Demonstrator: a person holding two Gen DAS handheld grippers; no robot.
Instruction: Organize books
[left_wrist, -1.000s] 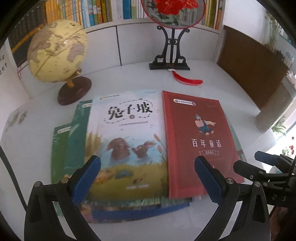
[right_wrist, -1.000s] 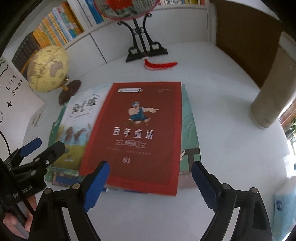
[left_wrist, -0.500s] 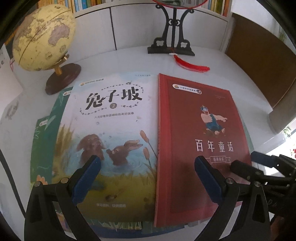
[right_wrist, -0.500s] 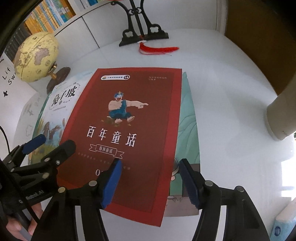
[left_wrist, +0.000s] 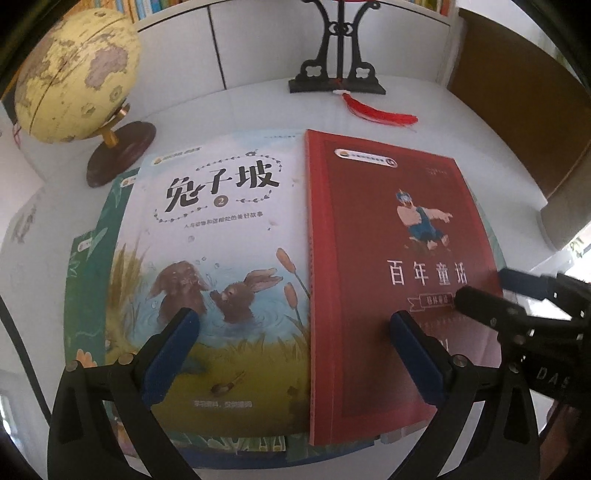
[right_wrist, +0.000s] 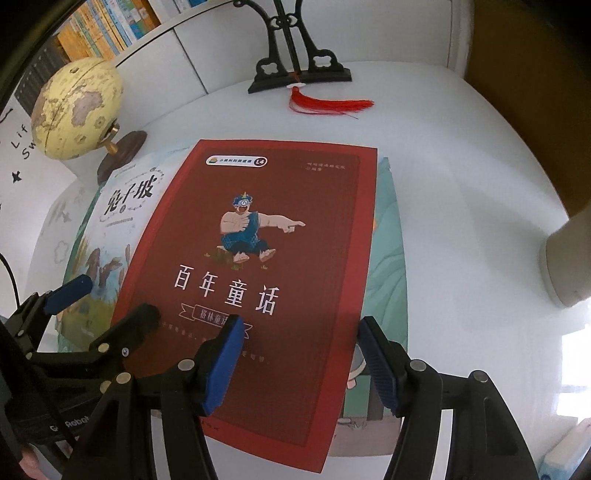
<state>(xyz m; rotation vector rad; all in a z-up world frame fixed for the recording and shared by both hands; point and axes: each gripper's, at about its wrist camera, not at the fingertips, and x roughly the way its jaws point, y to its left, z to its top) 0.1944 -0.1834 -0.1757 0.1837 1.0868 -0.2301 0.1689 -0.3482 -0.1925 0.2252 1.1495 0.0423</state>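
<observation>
A red paperback book with a cartoon giant on the cover (right_wrist: 258, 266) is seen lying flat on top of a messy spread of books on the white tabletop (right_wrist: 461, 184). Just to its left, edge to edge, a white picture book with two brown rabbits in a pond (left_wrist: 221, 266) is laid face up. Green-covered books (left_wrist: 92, 266) are poking out from under the rabbit book on the left, and a teal-covered one (right_wrist: 388, 258) is peeking out from under the red book's right edge.

The right gripper (right_wrist: 299, 354) is hung over the near right part of the red book. Its jaws have just been narrowing and are now about half open; the left blue pad is seen over the red cover, the right pad at the book's right edge. No squeeze on anything can be made out, so nothing is counted as gripped.

The left gripper (left_wrist: 295, 354) is held low over the seam between the rabbit book and the red one, jaws spread wide, nothing between them but covers below.

Further back, a cream-coloured globe on a dark wooden base (left_wrist: 77, 74), a black ornate stand (left_wrist: 336, 74) and a red tassel (left_wrist: 380, 112) are parked on the table.
</observation>
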